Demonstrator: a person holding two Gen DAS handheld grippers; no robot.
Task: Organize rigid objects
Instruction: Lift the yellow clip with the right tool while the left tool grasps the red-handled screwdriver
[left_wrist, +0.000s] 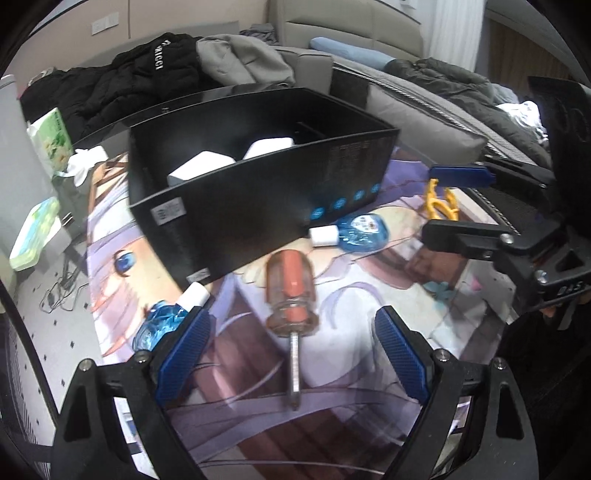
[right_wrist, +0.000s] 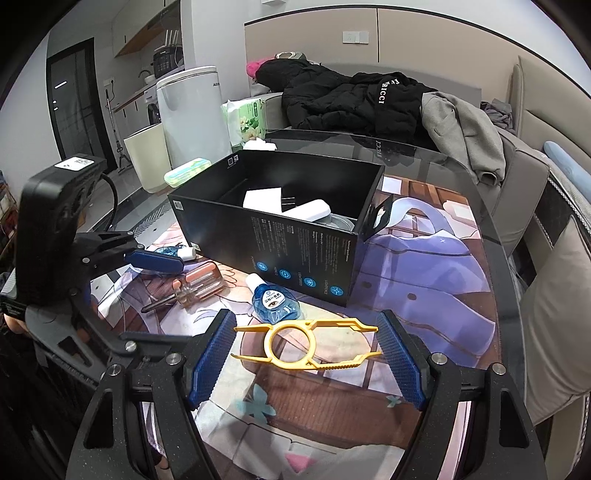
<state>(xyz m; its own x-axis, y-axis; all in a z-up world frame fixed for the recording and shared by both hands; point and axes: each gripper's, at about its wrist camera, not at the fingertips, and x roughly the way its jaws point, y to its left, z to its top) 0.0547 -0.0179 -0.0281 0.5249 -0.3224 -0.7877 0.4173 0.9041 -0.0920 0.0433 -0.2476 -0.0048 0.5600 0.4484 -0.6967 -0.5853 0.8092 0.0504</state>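
Observation:
A screwdriver (left_wrist: 291, 291) with a clear orange handle lies on the printed mat, its shaft pointing toward me. My left gripper (left_wrist: 293, 349) stands open around it, and neither blue pad touches it. In the right wrist view a flat yellow plastic tool (right_wrist: 306, 343) spans the gap of my right gripper (right_wrist: 306, 356), with its ends against both pads. Behind them sits an open black box (right_wrist: 295, 251) holding white items (right_wrist: 306, 212). One blue eye-drop bottle (right_wrist: 273, 302) lies in front of the box. Another such bottle (left_wrist: 162, 317) lies beside my left gripper's left finger.
The printed mat (right_wrist: 424, 266) covers a dark glass table (right_wrist: 424, 155) whose rim curves along the right. A tissue pack (right_wrist: 247, 118) and a green case (right_wrist: 186, 171) sit behind the box. Jackets (right_wrist: 351, 99) lie on the sofa, and a white bin (right_wrist: 192, 114) stands at the left.

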